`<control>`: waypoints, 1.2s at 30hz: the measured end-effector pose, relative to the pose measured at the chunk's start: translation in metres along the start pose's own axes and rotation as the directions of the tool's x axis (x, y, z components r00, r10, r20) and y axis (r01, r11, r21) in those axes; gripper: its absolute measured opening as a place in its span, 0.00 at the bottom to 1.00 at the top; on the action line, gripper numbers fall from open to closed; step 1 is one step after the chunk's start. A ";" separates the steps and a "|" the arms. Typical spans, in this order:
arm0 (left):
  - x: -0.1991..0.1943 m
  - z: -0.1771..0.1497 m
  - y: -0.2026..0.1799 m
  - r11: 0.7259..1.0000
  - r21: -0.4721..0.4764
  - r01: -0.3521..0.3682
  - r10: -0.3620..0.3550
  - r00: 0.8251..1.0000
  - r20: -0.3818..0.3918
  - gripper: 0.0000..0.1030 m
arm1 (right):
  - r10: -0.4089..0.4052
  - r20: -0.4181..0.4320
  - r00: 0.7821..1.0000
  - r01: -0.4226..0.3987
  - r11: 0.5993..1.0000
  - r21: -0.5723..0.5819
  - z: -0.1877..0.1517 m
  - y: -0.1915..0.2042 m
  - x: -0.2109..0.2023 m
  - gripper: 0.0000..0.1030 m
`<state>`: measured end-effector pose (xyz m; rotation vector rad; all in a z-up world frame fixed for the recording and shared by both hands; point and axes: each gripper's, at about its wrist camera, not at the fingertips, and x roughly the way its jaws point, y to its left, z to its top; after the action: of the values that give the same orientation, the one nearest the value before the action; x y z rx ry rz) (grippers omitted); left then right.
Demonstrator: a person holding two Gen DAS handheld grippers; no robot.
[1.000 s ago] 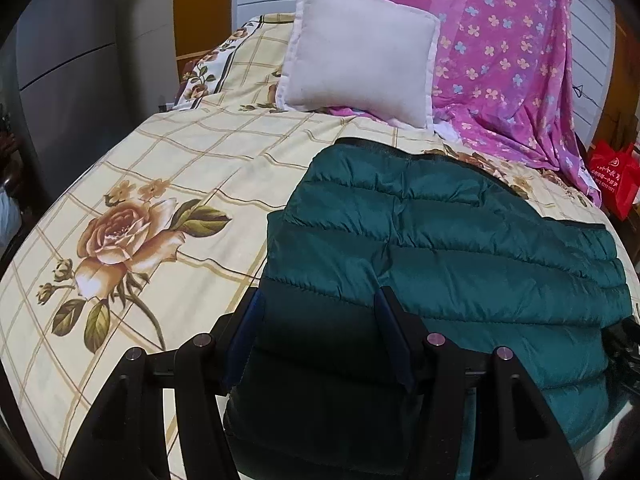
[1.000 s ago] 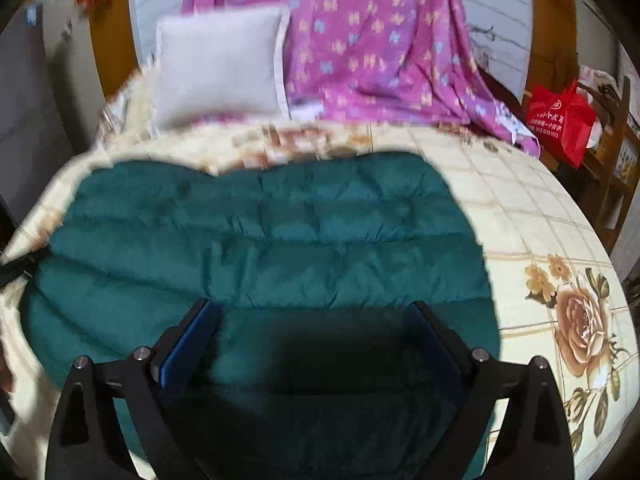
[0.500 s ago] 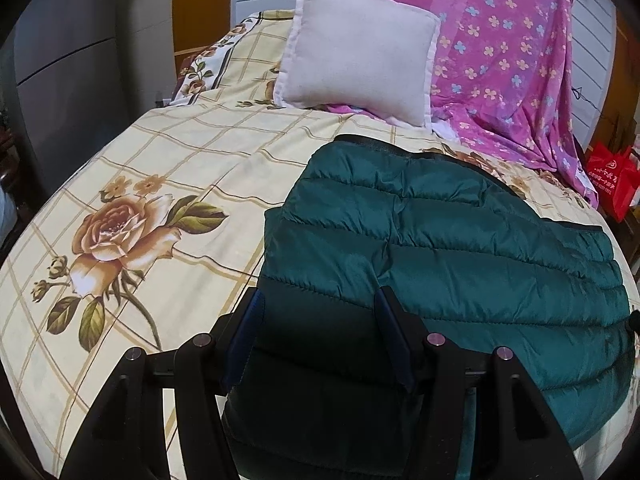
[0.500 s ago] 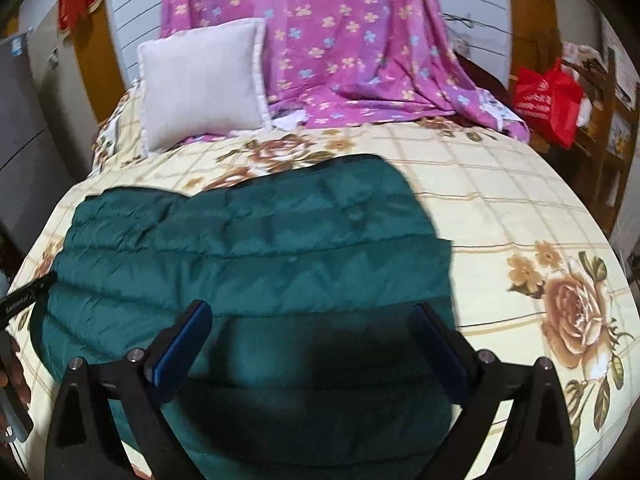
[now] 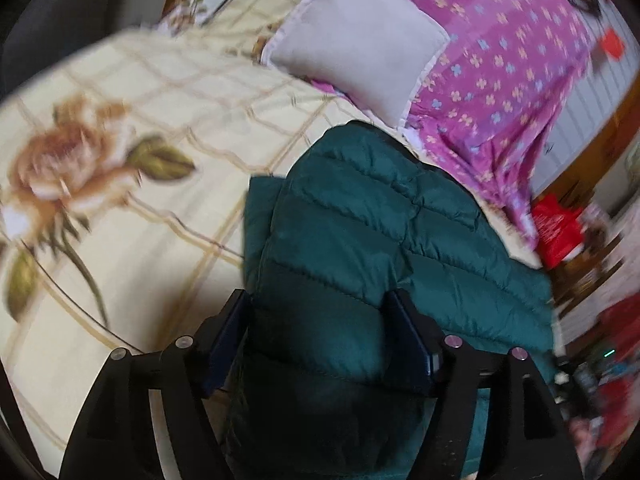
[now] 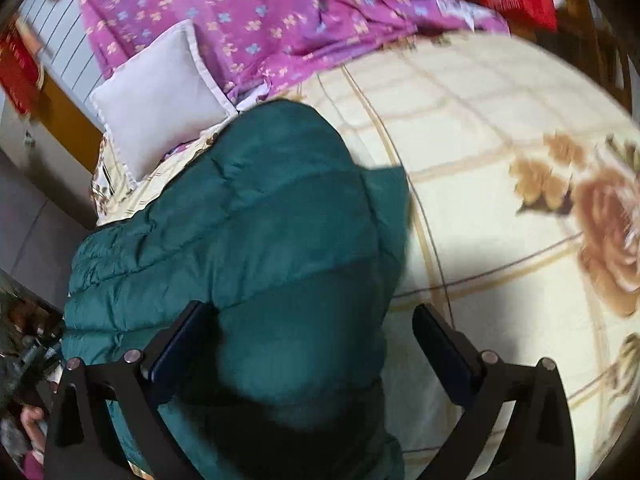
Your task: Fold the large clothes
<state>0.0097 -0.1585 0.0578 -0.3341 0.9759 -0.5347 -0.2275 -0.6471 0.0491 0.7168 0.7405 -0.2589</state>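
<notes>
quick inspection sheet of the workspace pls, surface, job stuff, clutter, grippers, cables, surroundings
Surface: bed sheet, cream with a grid and rose print, partly blurred.
Job's things: green puffer jacket lying on the sheet, near edge bunched.
Clutter: white pillow and purple flowered cloth at the head end, beyond the jacket.
Grippers: left gripper has jacket fabric between its fingers, grip unclear; right gripper open, over the jacket's edge.
Cables: nothing seen.
Surroundings: red bag beside the bed; white slatted wall behind the cloth.
</notes>
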 end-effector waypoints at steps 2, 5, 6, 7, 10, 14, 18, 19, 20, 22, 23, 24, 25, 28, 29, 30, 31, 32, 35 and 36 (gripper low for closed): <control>0.005 0.000 0.008 0.999 -0.039 0.037 -0.038 0.999 -0.012 0.59 | 0.033 -0.005 0.999 -0.033 0.999 0.005 0.000 -0.003 0.006 1.00; 0.016 0.000 0.016 0.994 -0.073 0.078 -0.081 0.996 -0.038 0.64 | 0.079 -0.052 0.996 -0.078 0.997 0.015 0.004 -0.005 0.020 1.00; 0.019 0.000 0.018 0.992 -0.087 0.092 -0.096 0.994 -0.044 0.66 | 0.088 -0.055 0.995 -0.087 0.996 0.020 0.006 -0.006 0.022 1.00; 0.021 0.000 0.020 0.990 -0.099 0.102 -0.107 0.993 -0.047 0.69 | 0.082 -0.061 0.995 -0.081 0.997 0.016 0.009 -0.005 0.023 1.00; 0.032 0.000 0.025 0.982 -0.140 0.128 -0.139 0.988 -0.071 0.75 | 0.068 -0.078 0.995 -0.069 0.997 -0.018 0.018 -0.004 0.026 1.00; 0.037 -0.001 0.016 0.985 -0.112 0.134 -0.141 0.988 -0.059 0.76 | 0.080 -0.108 0.991 -0.084 0.996 -0.034 0.020 0.002 0.036 1.00; 0.037 -0.003 0.000 0.990 -0.057 0.132 -0.137 0.986 -0.091 0.52 | 0.107 -0.128 0.986 -0.119 0.989 -0.091 0.012 0.021 0.041 0.94; 0.031 -0.003 -0.004 0.989 -0.038 0.142 -0.145 0.986 -0.085 0.42 | 0.112 -0.117 0.987 -0.124 0.987 -0.106 0.009 0.027 0.039 0.88; 0.027 -0.004 -0.005 0.988 -0.030 0.151 -0.153 0.985 -0.081 0.37 | 0.109 -0.105 0.988 -0.121 0.986 -0.117 0.007 0.031 0.035 0.83; 0.014 -0.005 -0.008 0.984 -0.022 0.177 -0.178 0.982 -0.070 0.22 | 0.127 -0.084 0.988 -0.137 0.984 -0.117 0.003 0.037 0.022 0.60; 0.006 -0.005 -0.010 0.982 -0.017 0.187 -0.188 0.980 -0.066 0.20 | 0.137 -0.074 0.988 -0.145 0.982 -0.117 0.002 0.039 0.016 0.55; -0.003 -0.007 -0.013 0.981 -0.004 0.193 -0.192 0.979 -0.063 0.18 | 0.152 -0.063 0.986 -0.159 0.980 -0.118 0.001 0.042 0.008 0.46; -0.012 -0.010 -0.016 0.981 0.013 0.196 -0.195 0.979 -0.062 0.16 | 0.174 -0.053 0.983 -0.180 0.976 -0.123 -0.001 0.046 -0.003 0.41; -0.040 -0.020 -0.021 0.974 0.032 0.226 -0.223 0.972 -0.070 0.14 | 0.204 -0.042 0.978 -0.208 0.963 -0.171 -0.011 0.061 -0.031 0.37; -0.049 -0.023 -0.021 0.970 0.025 0.242 -0.240 0.968 -0.075 0.14 | 0.213 -0.040 0.976 -0.217 0.959 -0.180 -0.016 0.065 -0.039 0.37; -0.058 -0.026 -0.020 0.967 0.020 0.255 -0.252 0.964 -0.079 0.14 | 0.226 -0.040 0.973 -0.229 0.956 -0.184 -0.021 0.067 -0.049 0.37; -0.070 -0.032 -0.019 0.963 0.022 0.268 -0.265 0.961 -0.082 0.13 | 0.242 -0.041 0.970 -0.245 0.951 -0.187 -0.027 0.070 -0.059 0.36; -0.084 -0.040 -0.019 0.961 0.031 0.275 -0.272 0.959 -0.085 0.13 | 0.254 -0.042 0.966 -0.258 0.948 -0.187 -0.032 0.070 -0.068 0.36; -0.115 -0.063 -0.013 0.960 0.034 0.279 -0.274 0.955 -0.111 0.13 | 0.294 -0.068 0.953 -0.302 0.938 -0.169 -0.057 0.056 -0.101 0.37; -0.120 -0.071 -0.010 0.962 0.035 0.273 -0.267 0.956 -0.122 0.14 | 0.300 -0.080 0.951 -0.309 0.938 -0.156 -0.064 0.052 -0.107 0.37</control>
<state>-0.1073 -0.1006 0.1088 -0.3965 1.0341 -0.8346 -0.3147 -0.5683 0.1163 0.6706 0.6829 0.1058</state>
